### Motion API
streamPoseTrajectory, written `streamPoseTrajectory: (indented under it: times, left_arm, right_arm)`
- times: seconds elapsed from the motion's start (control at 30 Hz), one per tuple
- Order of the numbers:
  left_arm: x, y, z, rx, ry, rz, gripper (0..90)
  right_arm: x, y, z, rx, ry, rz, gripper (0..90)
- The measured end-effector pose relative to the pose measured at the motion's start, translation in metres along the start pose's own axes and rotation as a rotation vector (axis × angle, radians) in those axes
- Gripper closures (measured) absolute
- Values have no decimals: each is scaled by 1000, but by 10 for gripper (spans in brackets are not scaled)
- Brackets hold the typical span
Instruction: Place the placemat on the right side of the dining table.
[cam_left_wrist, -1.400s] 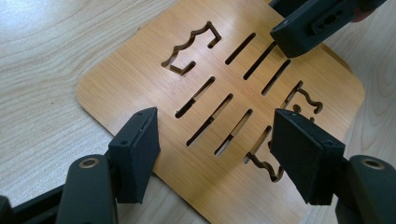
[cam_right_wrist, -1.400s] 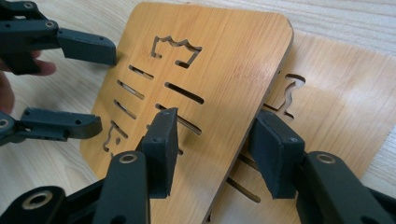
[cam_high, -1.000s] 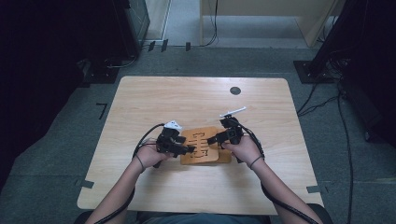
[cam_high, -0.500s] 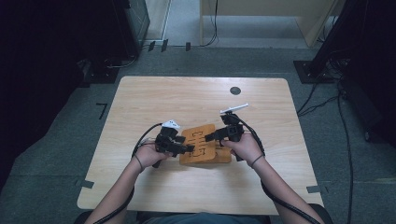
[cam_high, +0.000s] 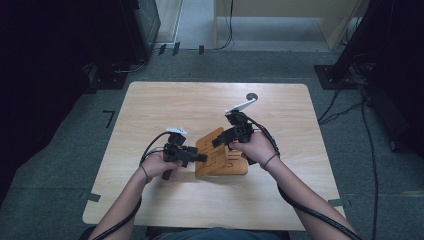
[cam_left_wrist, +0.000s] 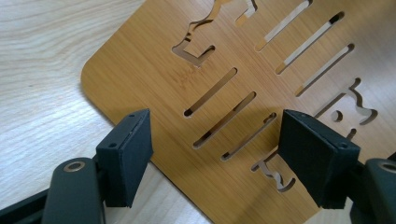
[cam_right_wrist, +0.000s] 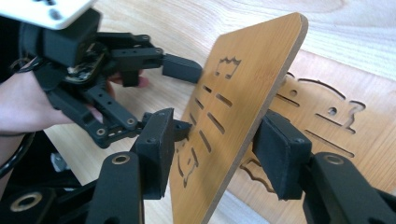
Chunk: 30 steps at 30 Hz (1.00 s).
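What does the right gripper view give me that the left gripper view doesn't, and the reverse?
Right gripper view alone: the slotted bamboo panel stands tilted up between the jaws of the right gripper, a second cut-out panel lies flat behind it, and the left gripper points at its face. Whether both pads press, I cannot tell. Left gripper view alone: the panel's rounded corner close up, framed by that gripper's jaws, which have just been opening and clamp nothing. Both: the slotted panel and the wooden table.

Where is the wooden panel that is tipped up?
In the high view the tilted wooden panel sits mid-table between both grippers, its lower edge beside the flat wooden panel.
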<state>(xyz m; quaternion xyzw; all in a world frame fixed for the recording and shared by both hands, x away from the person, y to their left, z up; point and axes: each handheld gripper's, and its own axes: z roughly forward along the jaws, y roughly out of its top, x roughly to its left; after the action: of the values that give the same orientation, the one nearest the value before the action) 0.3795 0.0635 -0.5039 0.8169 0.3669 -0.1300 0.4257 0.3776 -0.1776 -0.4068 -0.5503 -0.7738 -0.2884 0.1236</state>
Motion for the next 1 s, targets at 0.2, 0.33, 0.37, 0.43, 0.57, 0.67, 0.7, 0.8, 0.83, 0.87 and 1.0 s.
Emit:
streamPoseTrajectory:
  times: [0.2,0.33,0.37,0.43,0.57,0.67,0.7,0.8,0.83,0.87,1.0]
  left_arm:
    - [-1,1,-2,0,-3,15,240]
    - [1,1,-2,1,2,25,247]
    - [1,1,-2,1,4,30,249]
    - [2,1,-2,4,5,27,249]
    - [3,0,-2,3,7,22,248]
    - [4,0,-2,5,10,22,248]
    - [4,1,-2,5,10,21,248]
    - [3,1,-3,6,15,17,248]
    - [2,1,-3,7,21,20,248]
    - [2,1,-3,6,25,25,249]
    - [2,1,-4,3,31,28,249]
  right_arm:
    - [18,12,4,43,-71,-44,492]
    - [26,18,8,66,-114,-72,504]
    - [27,20,10,71,-123,-83,503]
    - [27,22,15,87,-127,-85,503]
    - [27,25,23,111,-149,-82,554]
    - [26,28,24,128,-158,-81,613]
    - [25,29,24,130,-153,-85,627]
    - [22,31,23,133,-138,-86,687]
    - [22,31,23,138,-141,-84,692]
    - [22,32,24,143,-149,-89,693]
    - [22,35,28,165,-156,-69,746]
